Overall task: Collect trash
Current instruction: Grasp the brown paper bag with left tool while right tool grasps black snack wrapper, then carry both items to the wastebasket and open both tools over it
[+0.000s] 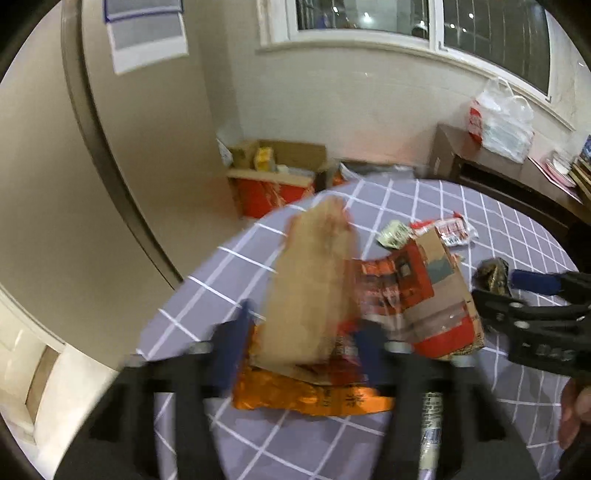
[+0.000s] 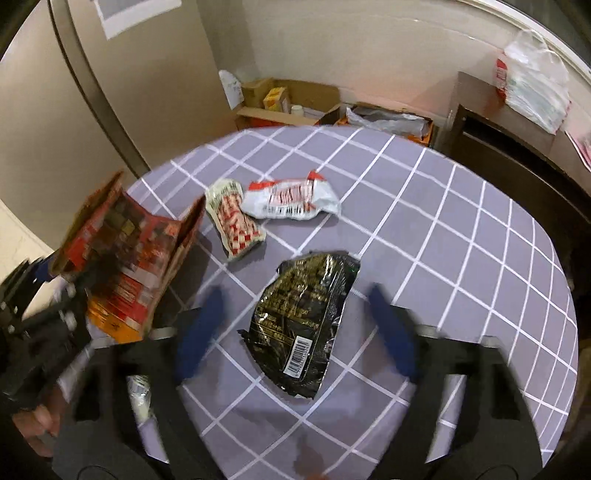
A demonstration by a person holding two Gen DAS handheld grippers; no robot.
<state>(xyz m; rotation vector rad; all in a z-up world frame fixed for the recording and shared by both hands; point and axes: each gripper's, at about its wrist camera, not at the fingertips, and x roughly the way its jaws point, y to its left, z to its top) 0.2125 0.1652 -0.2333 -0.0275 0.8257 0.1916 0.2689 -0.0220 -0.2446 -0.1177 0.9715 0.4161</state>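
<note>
Spread right tool (image 2: 295,325) straddles black wrapper (image 2: 306,325) mid-table (image 2: 461,221); left tool (image 1: 303,343) pinches torn carton (image 1: 332,291) near the edge.

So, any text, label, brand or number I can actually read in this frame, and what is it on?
None can be read.
Black wrapper: gold print and a barcode, too small.
Red-and-white wrapper: print blurred.
Checked wrapper: pattern only.
Red cardboard box, in the left hand-held gripper: print motion-blurred.
Orange wrapper: characters blurred.
Wall poster: nothing legible.
</note>
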